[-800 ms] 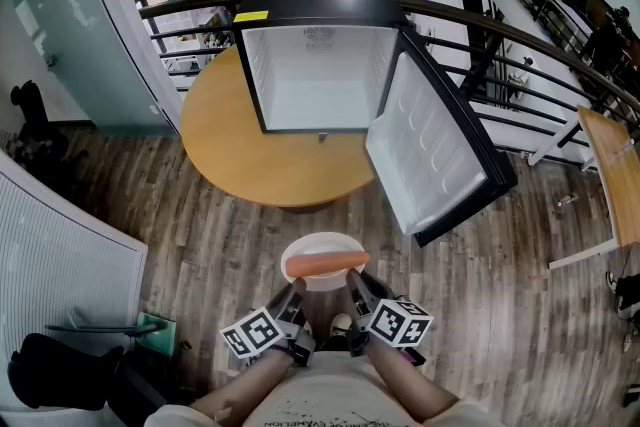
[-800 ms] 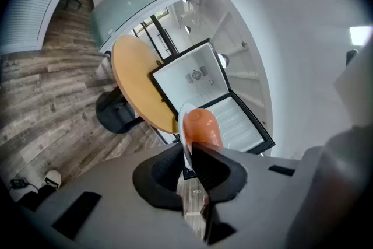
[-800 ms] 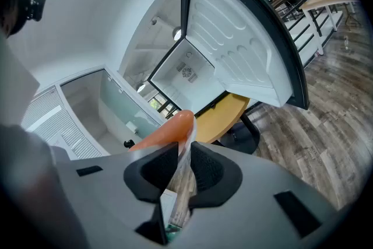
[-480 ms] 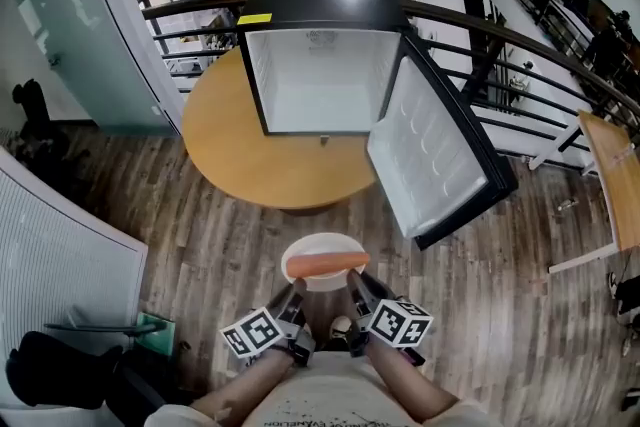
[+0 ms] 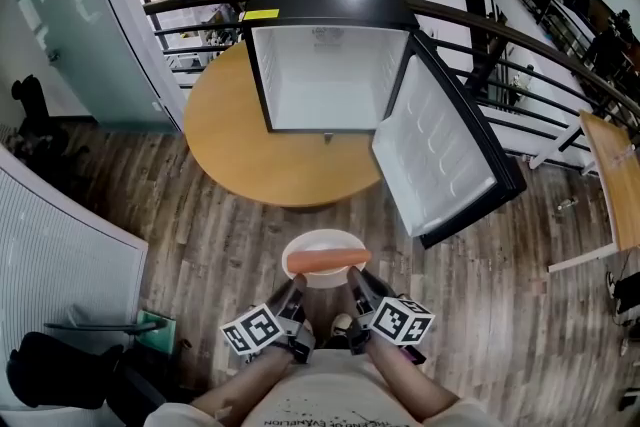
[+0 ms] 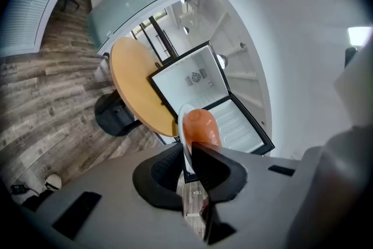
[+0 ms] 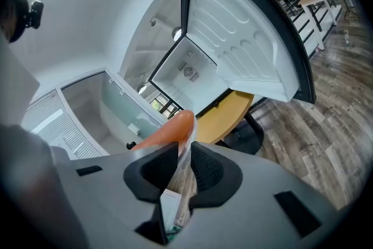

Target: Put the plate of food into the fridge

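A white plate [image 5: 322, 243] with an orange sausage [image 5: 326, 261] on it hangs in the air above the wooden floor, in front of my body. My left gripper [image 5: 297, 285] is shut on the plate's near left rim, and my right gripper [image 5: 354, 281] is shut on its near right rim. The left gripper view has the plate [image 6: 184, 131] edge-on between the jaws with the sausage [image 6: 201, 127] beside it. In the right gripper view the rim [image 7: 184, 151] sits pinched, the sausage [image 7: 165, 133] to its left. The black mini fridge [image 5: 325, 50] stands on a round table ahead, door [image 5: 440, 155] swung open to the right, inside bare.
The round wooden table [image 5: 230, 140] carries the fridge near its back. A curved dark railing [image 5: 520, 40] runs behind it. A white ribbed panel [image 5: 60, 255] is at the left, a wooden desk [image 5: 615, 165] at the far right, dark bags [image 5: 55, 370] at bottom left.
The fridge and table have shifted slightly right and down in the head view. Plate and both grippers hold the same pose.
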A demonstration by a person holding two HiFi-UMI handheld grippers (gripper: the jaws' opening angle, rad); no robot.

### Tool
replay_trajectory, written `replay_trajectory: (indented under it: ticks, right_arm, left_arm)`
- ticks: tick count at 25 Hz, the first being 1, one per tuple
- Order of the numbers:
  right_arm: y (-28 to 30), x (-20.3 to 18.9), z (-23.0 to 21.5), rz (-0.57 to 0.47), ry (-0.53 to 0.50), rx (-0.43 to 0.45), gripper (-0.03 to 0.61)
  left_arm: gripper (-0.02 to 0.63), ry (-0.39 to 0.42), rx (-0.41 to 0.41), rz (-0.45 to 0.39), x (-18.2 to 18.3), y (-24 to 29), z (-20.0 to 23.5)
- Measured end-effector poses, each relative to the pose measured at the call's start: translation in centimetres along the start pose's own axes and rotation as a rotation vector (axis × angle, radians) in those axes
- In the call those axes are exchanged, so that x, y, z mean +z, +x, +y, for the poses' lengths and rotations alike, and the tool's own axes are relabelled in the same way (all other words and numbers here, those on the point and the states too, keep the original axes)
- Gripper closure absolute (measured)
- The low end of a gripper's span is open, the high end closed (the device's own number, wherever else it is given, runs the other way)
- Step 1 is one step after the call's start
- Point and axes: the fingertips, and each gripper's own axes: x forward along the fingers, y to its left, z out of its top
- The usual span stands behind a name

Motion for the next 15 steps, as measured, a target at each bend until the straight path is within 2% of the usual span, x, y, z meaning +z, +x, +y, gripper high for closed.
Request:
replay_trajectory:
  ticks: [5,15]
  right_arm:
    - [0.8,-0.8,0.7,0.0,-0.021,-0.021,0.497]
    - [2.4,-2.5,3.0,-0.042,0.009,-0.044,0.499]
  left_arm:
    - [0.554,-0.011,-0.006,0.016,0.8,-0.5,0.9]
    - [0.554,-0.009,-0.043,0.052,3.5,-2.1,2.3]
